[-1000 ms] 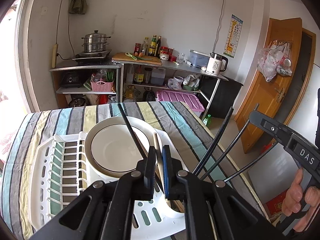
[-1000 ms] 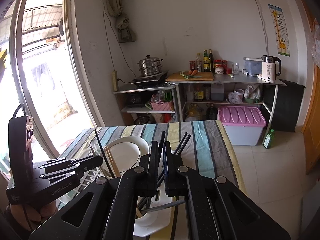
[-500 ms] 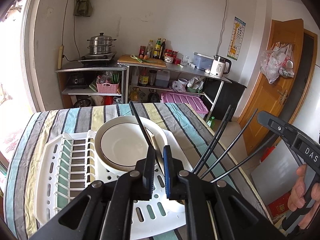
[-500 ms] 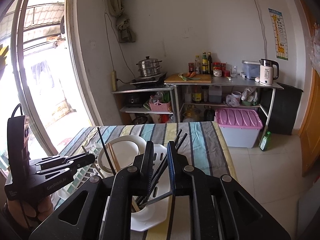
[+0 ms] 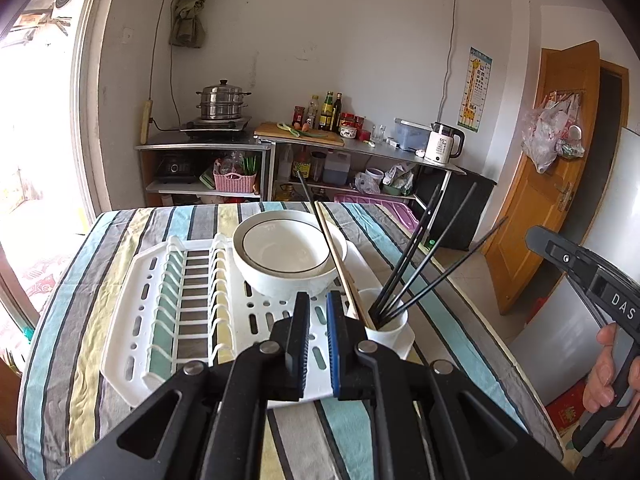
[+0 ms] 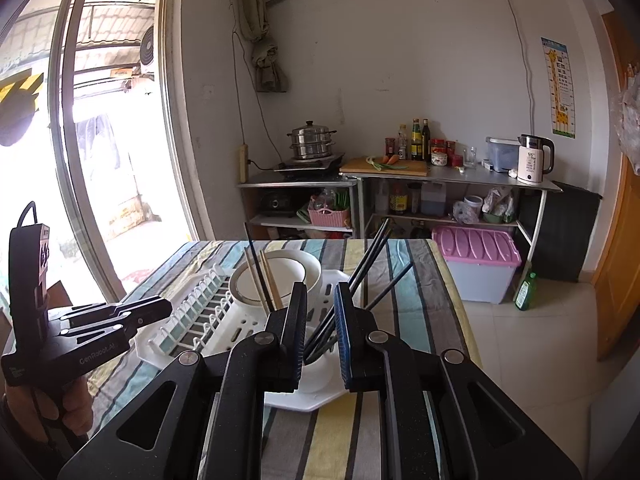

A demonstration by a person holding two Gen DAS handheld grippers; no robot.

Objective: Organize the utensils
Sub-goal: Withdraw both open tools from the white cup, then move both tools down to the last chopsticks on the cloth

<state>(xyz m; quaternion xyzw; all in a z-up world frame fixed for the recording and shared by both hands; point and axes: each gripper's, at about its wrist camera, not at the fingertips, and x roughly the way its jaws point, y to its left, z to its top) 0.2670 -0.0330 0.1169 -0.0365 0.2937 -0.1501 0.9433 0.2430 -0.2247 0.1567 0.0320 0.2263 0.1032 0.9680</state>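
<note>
A white utensil cup [image 5: 387,327] stands at the right corner of a white dish rack [image 5: 160,300]. Several black chopsticks [image 5: 424,256] and wooden chopsticks [image 5: 334,256] stand in it, leaning. My left gripper [image 5: 318,300] is open and empty, held above the rack just left of the cup. My right gripper [image 6: 322,292] is open and empty, above and in front of the cup [image 6: 318,372]; the black chopsticks [image 6: 366,264] rise between its fingers. The left gripper shows in the right wrist view [image 6: 160,314].
A white bowl [image 5: 288,256] with a dark rim sits in the rack behind the cup. The rack lies on a striped tablecloth [image 5: 80,320]. The table's right edge [image 5: 480,320] drops to the tiled floor. Kitchen shelves [image 5: 280,160] stand behind.
Both grippers have opened and pulled back up from the cup. The wooden chopstick that was between the left fingers and the black ones between the right fingers now stand free in the cup.
</note>
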